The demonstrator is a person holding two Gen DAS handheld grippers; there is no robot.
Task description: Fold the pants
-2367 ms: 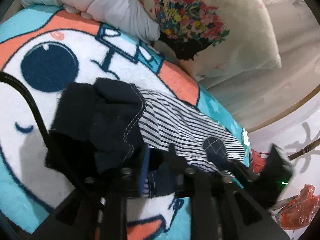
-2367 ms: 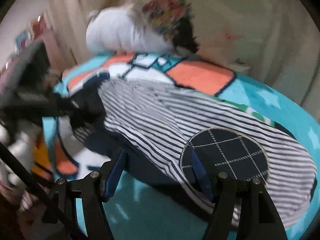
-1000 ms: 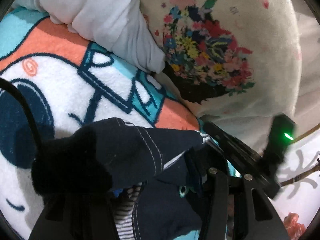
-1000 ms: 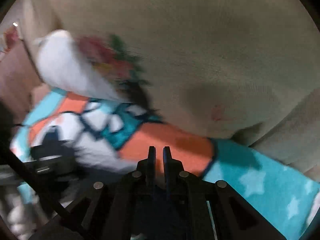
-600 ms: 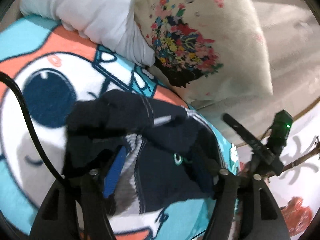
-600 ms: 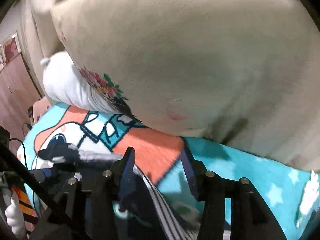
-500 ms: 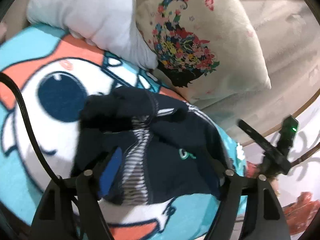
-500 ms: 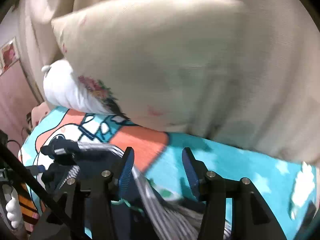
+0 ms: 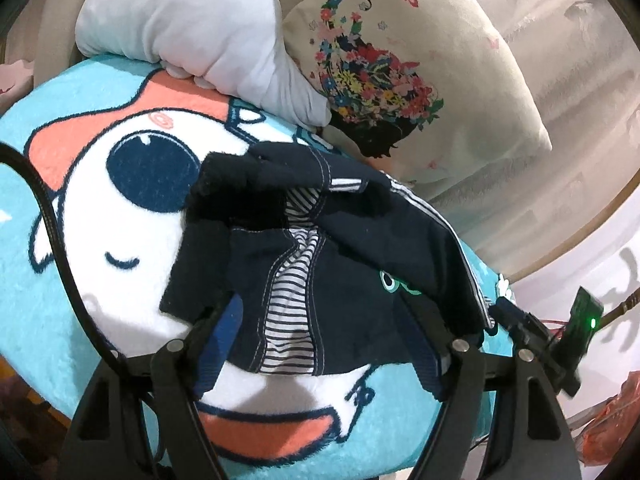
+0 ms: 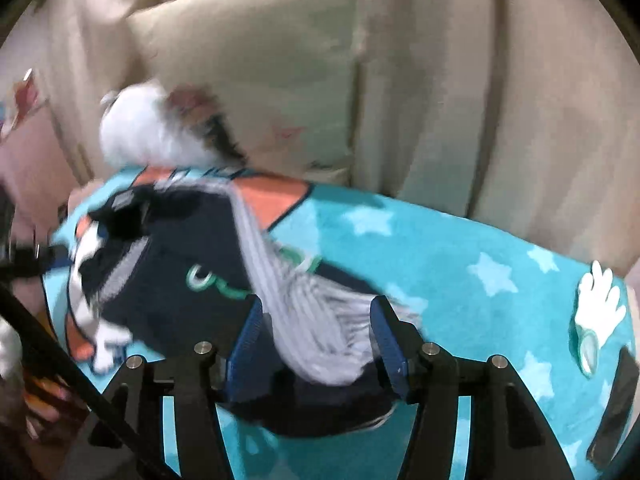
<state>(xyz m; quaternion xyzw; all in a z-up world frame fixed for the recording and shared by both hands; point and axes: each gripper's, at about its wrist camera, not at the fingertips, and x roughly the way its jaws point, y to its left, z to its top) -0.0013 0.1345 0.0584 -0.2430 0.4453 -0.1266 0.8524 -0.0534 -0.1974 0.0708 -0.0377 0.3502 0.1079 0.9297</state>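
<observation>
Left wrist view: dark navy cotton pants with white topstitching and a navy-and-white striped lining [image 9: 332, 276] lie folded in a soft, lumpy heap on a fleecy turquoise cartoon blanket with a white face, big navy eye and coral patches [image 9: 120, 240]. Striped inner fabric shows through a gap down the middle of the heap, a small green embroidered mark sits on the navy panel at right, and a rumpled dark cuff bunches at the upper left. Left gripper [image 9: 320, 340], black plastic with blue ribbed pads, stands wide apart, released, its fingers [image 9: 224, 332] at either side of the near edge of the pants, pads not pressing on cloth. Gripper angled down onto the heap; a black cable curves along the left of the frame.

Right wrist view, blurred: same pants [image 10: 192, 280] on the blanket [image 10: 460, 264], here turquoise with pale stars and a white cartoon glove near the right edge. A fold of striped fabric drapes between the blue pads of the right gripper [image 10: 316, 336]; jaws opening, cloth in the gap but pads not seen clamping it. Gripper tilted downward, pants just ahead and to its left.

Behind the pants: a plump white wrinkled fabric cushion [image 9: 192, 28] and a cream square pillow with a multicolour floral print [image 9: 400, 64], touching each other, both resting on the blanket's far edge. Beige curtain folds [image 10: 480, 80] hang behind.
</observation>
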